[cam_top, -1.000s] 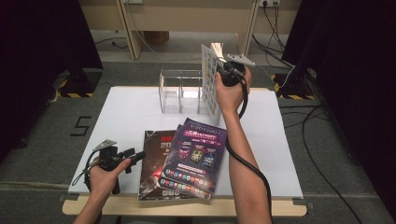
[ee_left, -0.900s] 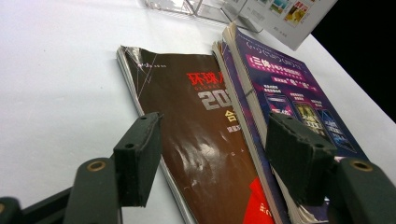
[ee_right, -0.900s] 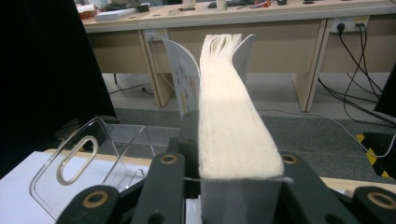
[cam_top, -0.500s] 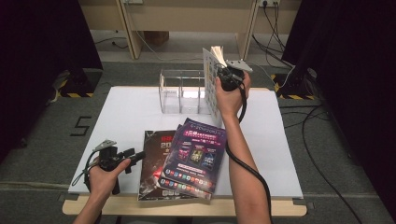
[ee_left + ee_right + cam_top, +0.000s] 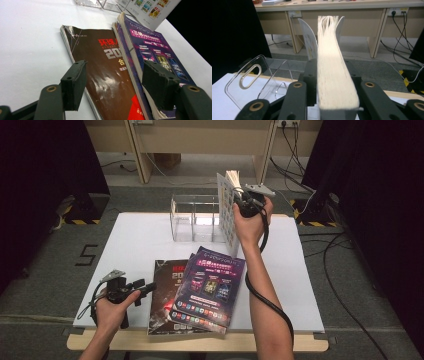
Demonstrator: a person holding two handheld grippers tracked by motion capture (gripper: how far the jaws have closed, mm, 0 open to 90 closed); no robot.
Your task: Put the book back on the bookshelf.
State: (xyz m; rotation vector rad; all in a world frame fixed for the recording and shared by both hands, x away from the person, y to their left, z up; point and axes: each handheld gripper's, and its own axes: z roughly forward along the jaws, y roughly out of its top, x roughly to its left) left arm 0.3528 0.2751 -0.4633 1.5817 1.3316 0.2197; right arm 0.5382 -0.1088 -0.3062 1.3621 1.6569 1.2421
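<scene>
Holding a magazine (image 5: 228, 205) upright beside the clear rack (image 5: 196, 217), right gripper (image 5: 243, 200) jaws have just been easing apart with it between them, pads touching: release looks near. Left gripper (image 5: 142, 287) open, idle over the brown magazine (image 5: 167, 295).

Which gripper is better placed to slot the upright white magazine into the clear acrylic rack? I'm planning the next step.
Right. The right gripper already has the white magazine upright between its jaws beside the clear acrylic rack; the left gripper sits low by the flat magazines.
</scene>
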